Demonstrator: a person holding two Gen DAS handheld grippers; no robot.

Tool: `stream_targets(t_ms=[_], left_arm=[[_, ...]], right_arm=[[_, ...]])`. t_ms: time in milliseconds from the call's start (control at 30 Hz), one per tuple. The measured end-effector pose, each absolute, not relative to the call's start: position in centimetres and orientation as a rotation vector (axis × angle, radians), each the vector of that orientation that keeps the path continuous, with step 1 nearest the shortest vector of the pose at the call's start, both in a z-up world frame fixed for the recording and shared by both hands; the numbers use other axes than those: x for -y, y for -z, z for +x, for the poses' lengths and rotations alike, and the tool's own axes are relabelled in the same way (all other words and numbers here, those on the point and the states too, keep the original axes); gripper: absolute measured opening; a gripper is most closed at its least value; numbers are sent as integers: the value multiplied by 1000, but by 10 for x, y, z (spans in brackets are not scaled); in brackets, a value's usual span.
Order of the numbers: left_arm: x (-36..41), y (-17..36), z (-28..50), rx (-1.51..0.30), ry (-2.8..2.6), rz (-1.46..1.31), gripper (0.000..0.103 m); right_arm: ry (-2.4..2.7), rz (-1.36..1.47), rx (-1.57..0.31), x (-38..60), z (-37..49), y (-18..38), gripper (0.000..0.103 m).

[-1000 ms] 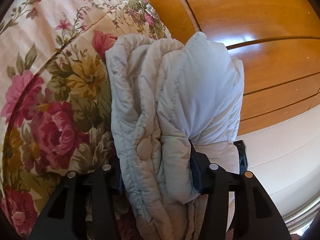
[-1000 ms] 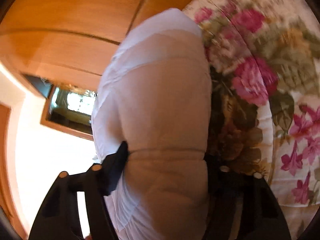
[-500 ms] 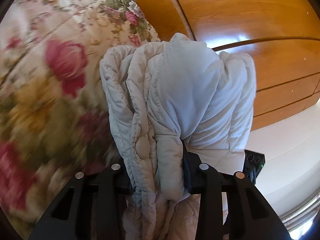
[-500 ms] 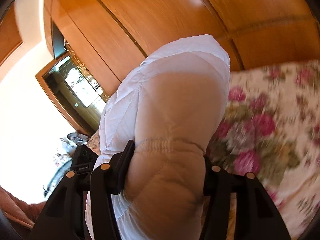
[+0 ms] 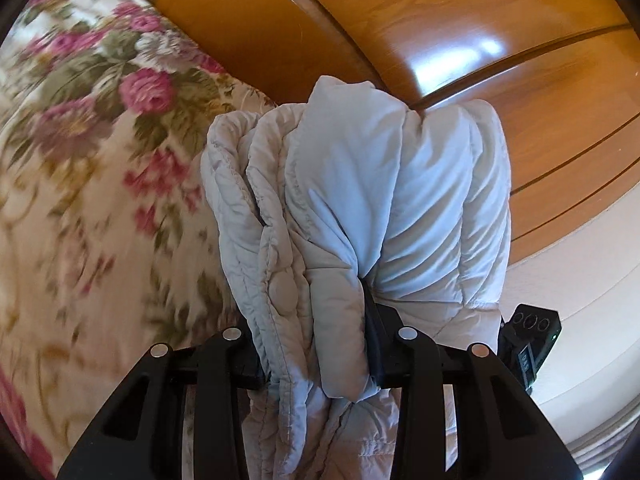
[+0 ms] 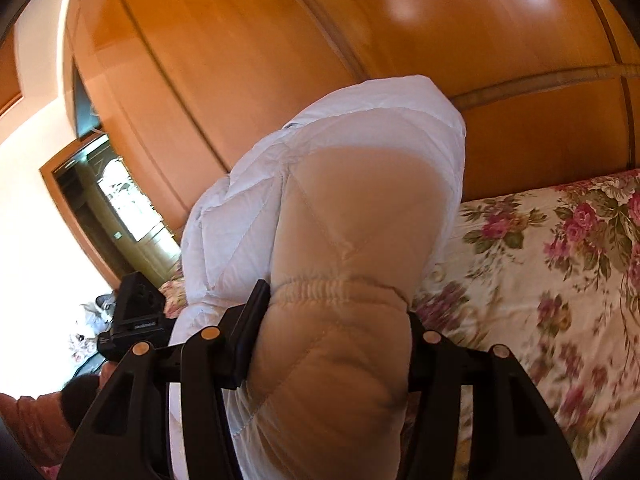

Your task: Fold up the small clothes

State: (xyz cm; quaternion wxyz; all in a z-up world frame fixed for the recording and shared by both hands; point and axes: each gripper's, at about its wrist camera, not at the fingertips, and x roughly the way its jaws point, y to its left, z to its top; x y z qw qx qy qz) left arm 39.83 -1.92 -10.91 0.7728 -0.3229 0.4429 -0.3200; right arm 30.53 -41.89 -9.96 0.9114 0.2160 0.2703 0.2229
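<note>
In your left wrist view, your left gripper (image 5: pixel 316 344) is clamped on a bunched fold of the pale grey-white quilted puffer jacket (image 5: pixel 360 208). The jacket's padded layers stand up between the black fingers (image 5: pixel 374 344) and hang below them, lifted off the cream bedspread printed with pink roses and green leaves (image 5: pixel 92 168). The gripper points slightly downward toward the edge of the bed, with the glossy orange-brown wooden wardrobe doors (image 5: pixel 460 32) behind the jacket. Part of the other black gripper shows at the lower right, just beside the jacket.

In your right wrist view, your right gripper (image 6: pixel 332 344) is closed on another thick fold of the same jacket (image 6: pixel 344 216), at a gathered elastic seam. The fabric bulges up above the black fingers (image 6: pixel 250 340) and hides the space between them. The floral bedspread (image 6: pixel 552 264) lies to the right, below the jacket. The wardrobe doors (image 6: pixel 280 60) fill the background, and a wood-framed doorway (image 6: pixel 108 200) stands at the left. The gripper is tilted a little downward.
</note>
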Motion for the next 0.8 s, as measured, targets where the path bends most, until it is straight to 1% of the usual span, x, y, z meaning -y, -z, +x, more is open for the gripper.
stream_targets(t_ms=[100,167,233,267,333,400,467,533,600,700,767,800], left_arm=[[30,115,415,-972,657,-635,37],[34,120,422,-969,629,-603,45],[38,124,424,-960,612,-558,50],[42,125,424,-950,605,-519,52],[45,126,420,-934,595,-480,52],[47,124,417,-927,580,-473,52],[44,121,412,-923,555,-484,56],[36,114,398,-909,517,-489,57],[28,102,376,-879,487,-489,57],[13,79,335,-770,445,-465,57],[12,64,304,-683,438,-424,57],[16,59,297,-654,443,-401,57]], right_arm=[[-413,467,-613,429,324,112,53],[-384,523,-663,437,335,130,55],[-367,551,-670,442,334,141,64],[-354,544,-666,444,332,144,66],[-321,541,-663,446,328,149,74],[-282,527,-667,445,324,147,77],[-230,479,-665,439,317,136,78],[-198,440,-643,434,306,124,80],[-182,410,-593,429,282,107,80],[-137,345,-543,416,248,92,79],[-121,290,-524,398,228,87,72],[-116,265,-529,386,223,87,66]])
